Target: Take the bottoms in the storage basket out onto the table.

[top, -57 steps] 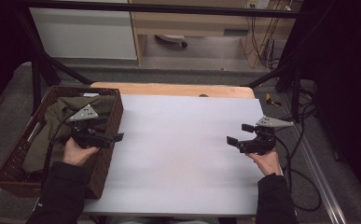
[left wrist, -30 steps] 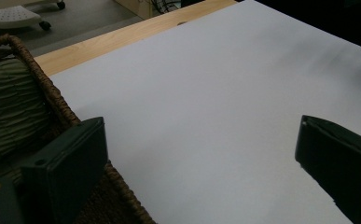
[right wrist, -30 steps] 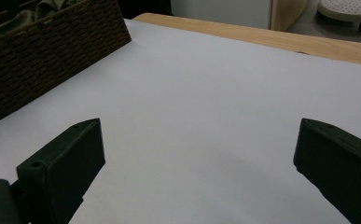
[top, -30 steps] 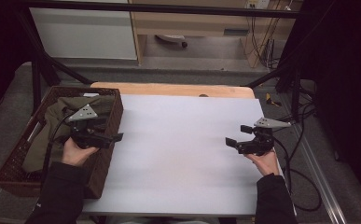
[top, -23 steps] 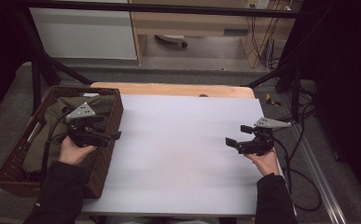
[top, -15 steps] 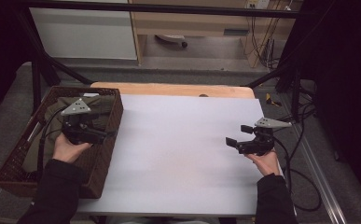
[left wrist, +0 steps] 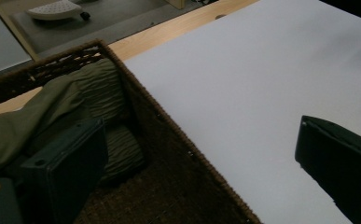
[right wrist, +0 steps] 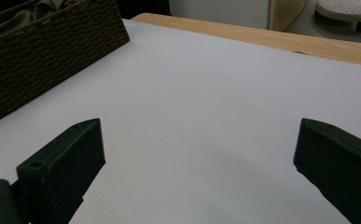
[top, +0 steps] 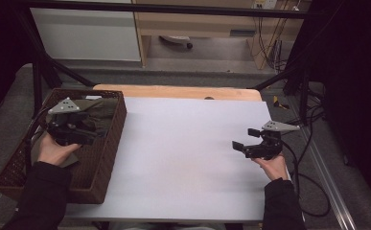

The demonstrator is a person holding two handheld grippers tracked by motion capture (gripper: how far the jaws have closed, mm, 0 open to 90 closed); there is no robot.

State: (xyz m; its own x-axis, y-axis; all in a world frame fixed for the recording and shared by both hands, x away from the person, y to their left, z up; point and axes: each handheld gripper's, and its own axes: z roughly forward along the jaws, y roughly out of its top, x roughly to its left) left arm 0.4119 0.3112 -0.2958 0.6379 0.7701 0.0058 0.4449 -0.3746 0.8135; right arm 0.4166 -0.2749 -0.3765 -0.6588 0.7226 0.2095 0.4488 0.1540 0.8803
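From above, the left claw (top: 85, 134) hangs over the wicker basket (top: 113, 139) at the counter's (top: 183, 153) left edge, directly above the olive-green cloth (top: 99, 112) bundled inside; the right claw (top: 243, 143) sits well apart on the far right, over bare white surface, so the left hand is plainly the nearer one to the cloth. The basket's long axis runs away from the person, and the cloth lies along it. In the left gripper view the jaws stand wide apart, released, straddling the basket's inner wall (left wrist: 169, 135): one jaw is down inside beside the cloth (left wrist: 38, 112), which lies to that side and just ahead, the other out over the counter. In the right gripper view the jaws are likewise spread and holding nothing, with the basket (right wrist: 47, 51) well off to the far left.
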